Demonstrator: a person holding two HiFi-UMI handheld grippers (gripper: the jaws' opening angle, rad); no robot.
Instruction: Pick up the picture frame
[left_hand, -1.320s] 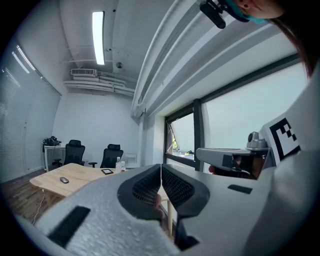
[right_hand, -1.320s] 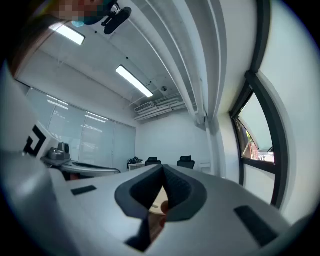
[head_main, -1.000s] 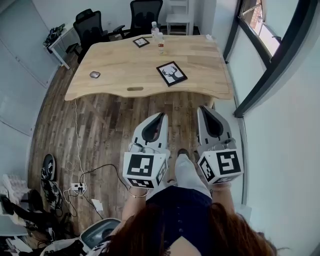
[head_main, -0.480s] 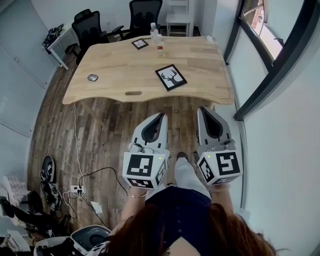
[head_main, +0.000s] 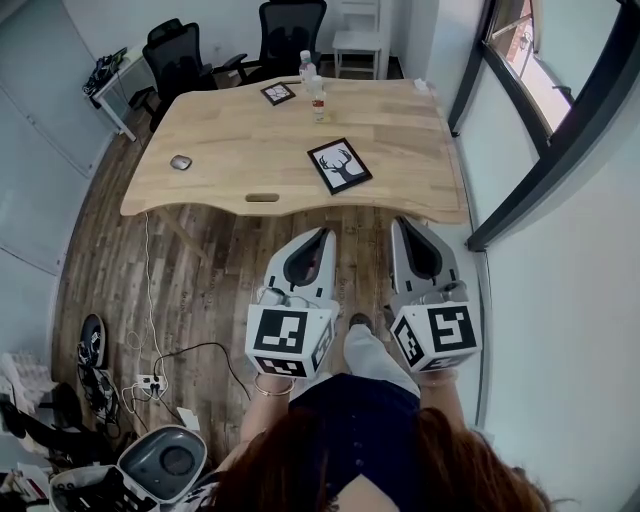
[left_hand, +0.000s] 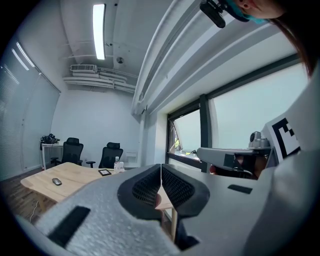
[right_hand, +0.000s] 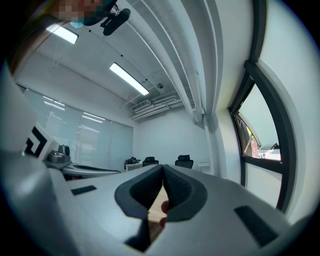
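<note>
The thin black picture frame with a stag print (head_main: 340, 166) lies flat on the pale wooden desk (head_main: 220, 130), near its front edge. It is probably light, stiff and breakable, so pinch one rim. The left tongs (head_main: 323, 232) and right tongs (head_main: 399, 223) are closed, empty and well short of it.

Wood-plank floor (head_main: 200, 280), pale wooden table (head_main: 240, 140), black office chairs (head_main: 178, 55) (two), window (head_main: 525, 35) at right.

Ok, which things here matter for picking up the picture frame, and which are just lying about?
For the job: deer frame, near the front edge of the table; left hand-held gripper and right hand-held gripper, both shut and empty.

Lying about: small frame at the far edge, bottles, mouse, chairs.
</note>
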